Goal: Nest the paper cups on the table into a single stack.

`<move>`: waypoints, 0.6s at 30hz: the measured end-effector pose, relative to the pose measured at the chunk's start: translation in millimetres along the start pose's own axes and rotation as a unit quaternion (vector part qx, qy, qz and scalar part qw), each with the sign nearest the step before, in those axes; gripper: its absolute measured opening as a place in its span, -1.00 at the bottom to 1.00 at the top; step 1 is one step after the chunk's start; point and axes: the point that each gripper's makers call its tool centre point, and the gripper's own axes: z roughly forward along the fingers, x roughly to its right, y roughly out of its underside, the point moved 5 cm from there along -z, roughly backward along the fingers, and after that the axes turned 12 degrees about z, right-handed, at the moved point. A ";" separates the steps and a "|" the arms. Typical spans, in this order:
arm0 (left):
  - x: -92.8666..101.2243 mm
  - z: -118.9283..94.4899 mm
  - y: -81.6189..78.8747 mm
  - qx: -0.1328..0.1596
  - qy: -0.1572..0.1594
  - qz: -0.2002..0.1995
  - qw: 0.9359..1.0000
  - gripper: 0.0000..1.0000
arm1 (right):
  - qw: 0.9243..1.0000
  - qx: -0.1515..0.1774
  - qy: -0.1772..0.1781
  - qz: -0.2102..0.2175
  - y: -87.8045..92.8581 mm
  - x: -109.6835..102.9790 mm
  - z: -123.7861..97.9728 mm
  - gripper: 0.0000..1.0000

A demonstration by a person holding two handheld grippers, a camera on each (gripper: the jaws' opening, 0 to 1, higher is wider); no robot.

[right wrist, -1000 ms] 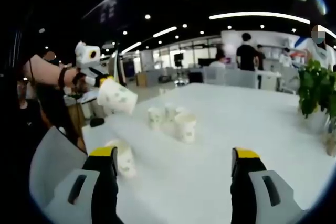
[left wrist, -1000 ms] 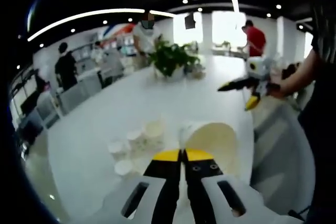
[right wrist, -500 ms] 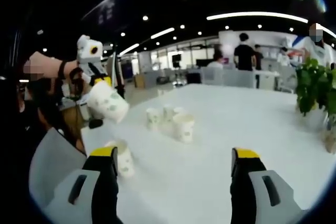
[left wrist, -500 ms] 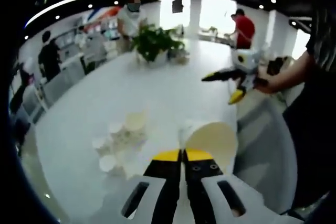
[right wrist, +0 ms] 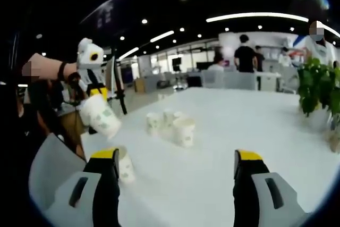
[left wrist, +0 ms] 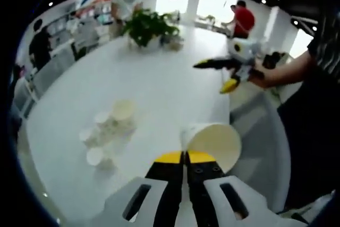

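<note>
Left gripper view: left gripper point(left wrist: 185, 156) clenched on the rim of a paper cup point(left wrist: 211, 142), jaws pressed together, cup lying sideways in the air with its open mouth turned toward the camera. Held above the near edge of the white table point(left wrist: 159, 86), just beside the curved right border where the tabletop drops off to floor. Loose group of paper cups point(left wrist: 109, 126) standing upright on the table, left of the held cup and well apart from it, one more cup point(left wrist: 95, 157) standing alone on the near side of that group. Wide bare tabletop between the group and the potted plant point(left wrist: 147, 25) at the far end. Right gripper point(left wrist: 228, 75) hanging over the right table border beyond the held cup, jaws spread, carried by a hand point(left wrist: 265, 75) on an outstretched forearm.

Right gripper view: right gripper point(right wrist: 177, 162) released, both jaws standing wide apart with nothing between them, over open white table point(right wrist: 255, 131). Group of cups point(right wrist: 172, 125) near the table's left end, well clear of the jaws. Single cup point(right wrist: 125, 164) close to the left table edge, partly behind the left jaw. Left gripper point(right wrist: 95, 91) raised above that edge, tilted downward, gripping the held cup point(right wrist: 101, 116) mouth-up at a slant, wrist bent behind it. Plant point(right wrist: 317, 86) at the far right of the table.
</note>
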 end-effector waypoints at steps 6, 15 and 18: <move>3.1 2.6 7.1 -0.020 0.017 -0.012 1.000 -1.00 | 1.000 0.000 0.000 0.002 -2.1 1.1 3.9 0.72; 5.3 11.3 11.7 -0.058 0.037 -0.013 0.998 -1.00 | 1.000 -0.002 0.001 0.005 1.2 3.7 5.7 0.72; 4.3 13.0 9.4 -0.063 0.039 -0.010 0.997 -1.00 | 1.000 -0.001 0.004 0.006 2.0 5.0 4.8 0.72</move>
